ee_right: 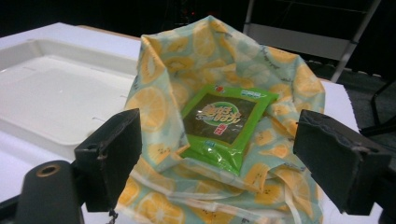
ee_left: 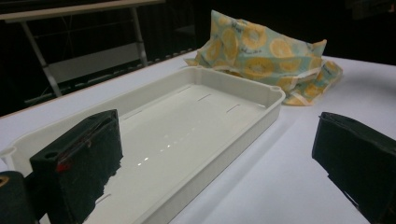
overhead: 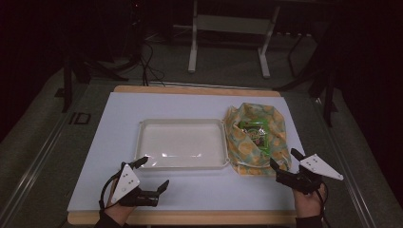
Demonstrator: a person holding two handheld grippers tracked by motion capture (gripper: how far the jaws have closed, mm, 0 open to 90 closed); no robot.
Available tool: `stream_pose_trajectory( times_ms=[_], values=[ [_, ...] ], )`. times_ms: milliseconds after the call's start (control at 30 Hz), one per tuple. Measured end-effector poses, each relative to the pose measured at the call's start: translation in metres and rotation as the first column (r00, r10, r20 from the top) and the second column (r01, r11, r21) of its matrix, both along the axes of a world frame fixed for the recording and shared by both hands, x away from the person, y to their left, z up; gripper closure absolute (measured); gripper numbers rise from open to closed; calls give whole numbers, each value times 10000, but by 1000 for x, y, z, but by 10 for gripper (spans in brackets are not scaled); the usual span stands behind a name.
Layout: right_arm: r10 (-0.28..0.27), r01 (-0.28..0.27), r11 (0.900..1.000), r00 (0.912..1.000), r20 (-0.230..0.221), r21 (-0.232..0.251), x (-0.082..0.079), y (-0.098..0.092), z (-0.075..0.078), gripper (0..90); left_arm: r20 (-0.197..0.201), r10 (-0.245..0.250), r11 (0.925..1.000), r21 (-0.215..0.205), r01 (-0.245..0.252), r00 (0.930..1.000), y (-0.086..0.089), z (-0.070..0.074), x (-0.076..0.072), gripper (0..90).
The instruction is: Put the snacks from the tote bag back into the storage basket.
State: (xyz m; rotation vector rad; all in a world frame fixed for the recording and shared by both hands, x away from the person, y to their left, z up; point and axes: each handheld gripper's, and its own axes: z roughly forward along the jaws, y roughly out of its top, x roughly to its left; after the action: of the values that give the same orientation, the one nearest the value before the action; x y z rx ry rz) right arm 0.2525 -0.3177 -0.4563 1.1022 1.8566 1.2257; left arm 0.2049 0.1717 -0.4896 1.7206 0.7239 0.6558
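**A:** so what's on the table right now?

**B:** white board, a tray [overhead: 182, 144] in the middle, sitting bare; just right of it, touching its right rim as far as I can see, a cloth bag [overhead: 256, 137] with an orange-slice print, flopped open; inside it lies a green packet [overhead: 256, 132], flat-ish, tilted a bit, label facing up

**A:** and the grippers?

**B:** left gripper [overhead: 153, 174] is at the near edge, just in front of the tray's near-left corner; jaws spread wide, nothing between them; from its own view one jaw sits over the tray's near end, the other over bare board

**A:** the right one?

**B:** right gripper [overhead: 284, 158] is at the bag's near-right corner, pointing at it; jaws wide apart too, not pinching anything; in its own view the packet [ee_right: 227, 125] sits right between the two jaws but further off, bag cloth [ee_right: 196, 70] bunched up around it; can't tell if the jaw tips brush the fabric
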Motion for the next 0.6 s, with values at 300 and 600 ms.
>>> stream_pose_trajectory(
  times_ms=[300,600],
  values=[
    [451,-528,9968,9914,-1226,-596,0,4,-5,177,-302,-149,9997,-195,143,9994,-5,1,-2,1],
    [704,-764,9945,9941,-823,-718,-3,6,6,136,-328,-340,9994,-19,340,9989,-7,-2,-1,2]
  ],
)
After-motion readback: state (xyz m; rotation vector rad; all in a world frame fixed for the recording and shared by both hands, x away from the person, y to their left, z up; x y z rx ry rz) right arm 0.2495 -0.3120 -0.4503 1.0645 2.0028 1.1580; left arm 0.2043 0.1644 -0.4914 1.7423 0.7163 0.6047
